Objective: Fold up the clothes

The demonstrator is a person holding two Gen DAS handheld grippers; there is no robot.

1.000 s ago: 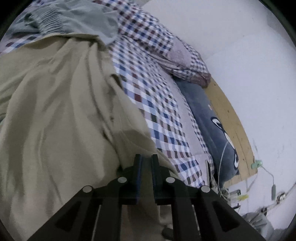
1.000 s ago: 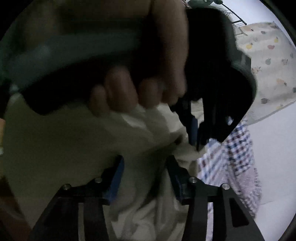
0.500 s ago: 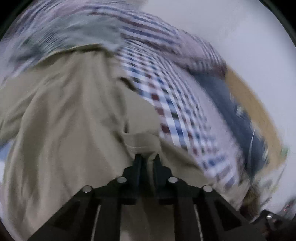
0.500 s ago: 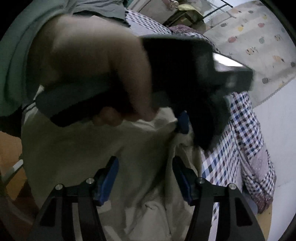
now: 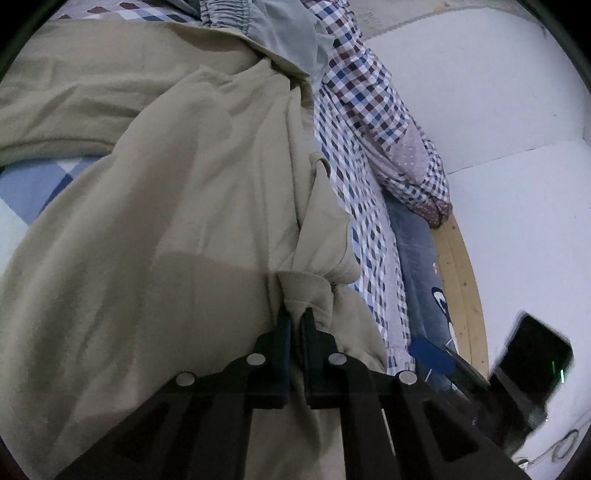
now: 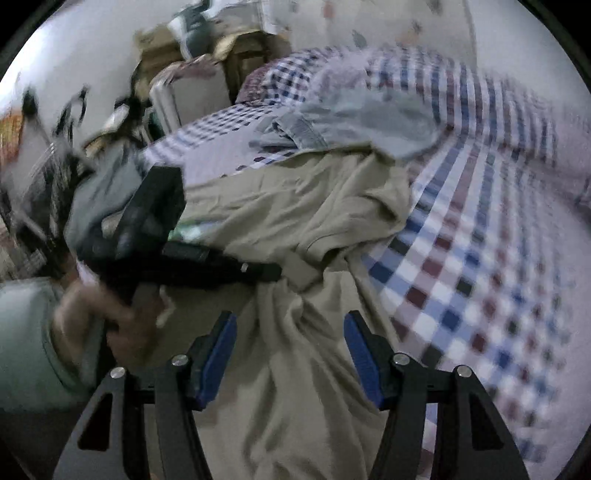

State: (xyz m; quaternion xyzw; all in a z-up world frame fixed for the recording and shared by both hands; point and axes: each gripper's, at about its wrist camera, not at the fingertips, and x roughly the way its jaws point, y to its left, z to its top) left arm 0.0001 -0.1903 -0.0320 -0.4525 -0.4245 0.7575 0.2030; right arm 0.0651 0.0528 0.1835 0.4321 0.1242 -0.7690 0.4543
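Two garments lie on the checked bed [image 5: 354,173]: one beige sweatshirt [image 5: 177,206] spread across it and one grey-green piece with an elastic waistband [image 5: 273,29] past its far edge. The left gripper [image 5: 294,314] has its fingers pressed nearly together on the sweatshirt's ribbed cuff [image 5: 303,288], pulling that sleeve up into a bunch. The right gripper [image 6: 290,354] hovers over the same sweatshirt's folds with its blue-padded fingers [image 6: 218,354] spread wide, holding nothing.

we see a home bedroom: bed with checkered sheet [image 5: 354,173], wooden bed frame [image 5: 463,280] against white wall [image 5: 498,110], clothes on it, cluttered boxes [image 6: 166,55] in the corner.
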